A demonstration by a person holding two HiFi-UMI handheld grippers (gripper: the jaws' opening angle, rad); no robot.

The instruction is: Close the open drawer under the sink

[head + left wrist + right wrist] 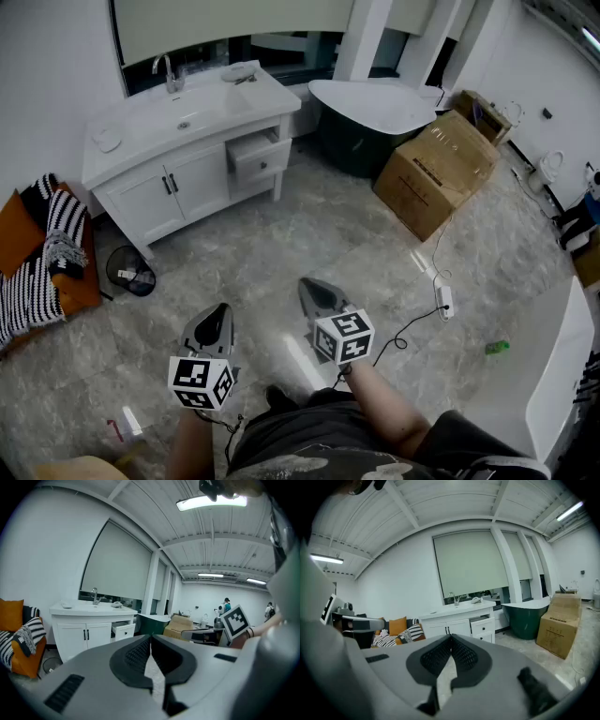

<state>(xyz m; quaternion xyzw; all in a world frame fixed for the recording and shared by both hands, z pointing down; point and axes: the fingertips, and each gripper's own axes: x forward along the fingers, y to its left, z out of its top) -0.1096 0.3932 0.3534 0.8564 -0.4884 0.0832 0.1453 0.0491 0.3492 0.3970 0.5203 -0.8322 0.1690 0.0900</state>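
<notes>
A white vanity (159,178) with a sink (178,120) stands across the room at the upper left of the head view. Its upper right drawer (260,156) is pulled out; the same open drawer (123,630) (482,625) shows small and far off in both gripper views. My left gripper (213,322) and right gripper (314,291) hover side by side over the marble floor, well short of the vanity. Both point toward it. The left gripper (150,637) has its tips touching with nothing between. The right gripper (451,638) is likewise shut and empty.
A dark green bathtub (370,117) and a cardboard box (437,172) stand right of the vanity. A black waste bin (129,270) and an orange seat with striped cushions (42,253) are at the left. A white power strip with cable (444,300) lies on the floor.
</notes>
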